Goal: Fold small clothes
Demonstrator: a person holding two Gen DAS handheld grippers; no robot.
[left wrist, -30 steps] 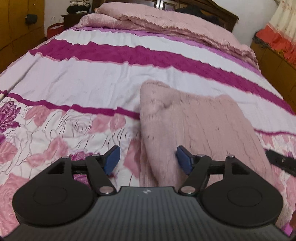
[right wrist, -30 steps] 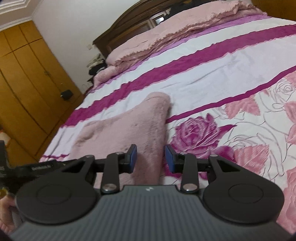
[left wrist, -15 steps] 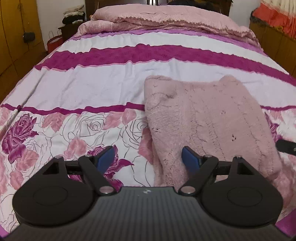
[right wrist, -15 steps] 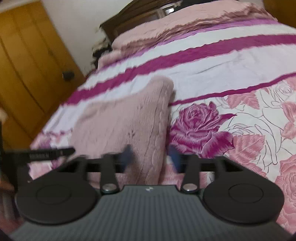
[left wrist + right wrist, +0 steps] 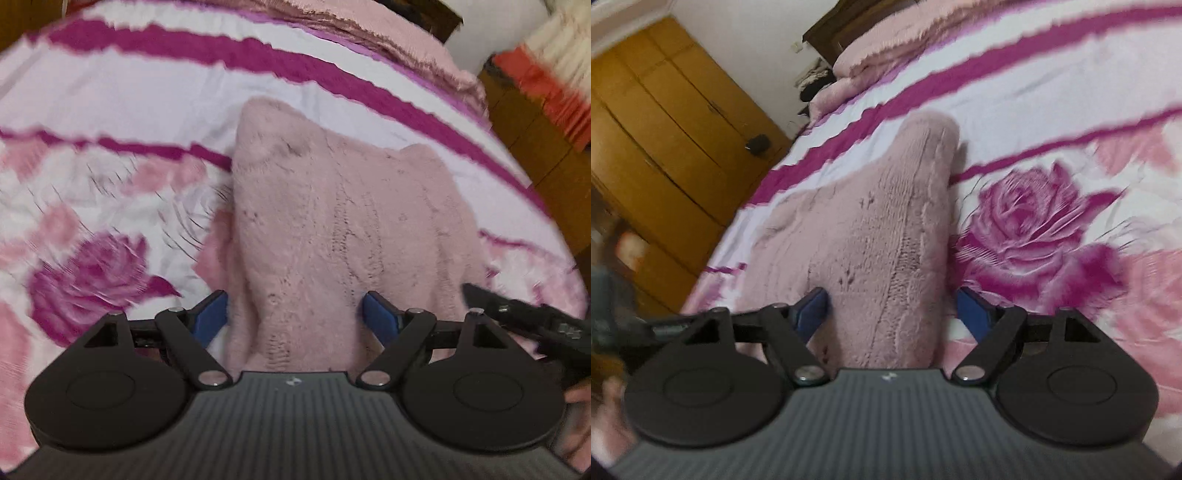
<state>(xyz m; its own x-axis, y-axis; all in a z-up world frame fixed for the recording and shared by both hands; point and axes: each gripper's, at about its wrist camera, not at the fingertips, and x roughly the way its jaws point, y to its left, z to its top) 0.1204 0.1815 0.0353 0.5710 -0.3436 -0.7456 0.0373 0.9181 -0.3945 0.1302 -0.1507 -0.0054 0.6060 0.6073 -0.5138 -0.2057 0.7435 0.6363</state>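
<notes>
A folded pink knitted sweater (image 5: 332,221) lies on the bed, and it also shows in the right wrist view (image 5: 871,236). My left gripper (image 5: 295,314) is open, its blue pads astride the sweater's near left edge, low over the cloth. My right gripper (image 5: 892,308) is open, its pads astride the sweater's near right edge. The right gripper's black body shows at the right of the left wrist view (image 5: 535,325). Both views are blurred.
The bed has a white sheet with magenta stripes and rose prints (image 5: 92,280). A pink quilt (image 5: 369,33) is bunched at the headboard. A yellow wooden wardrobe (image 5: 665,129) stands on one side, a wooden cabinet (image 5: 546,147) on the other.
Both grippers have moved forward and down onto the sweater's near corners. The right gripper's jaws have widened from narrow to open. The left stayed open.
</notes>
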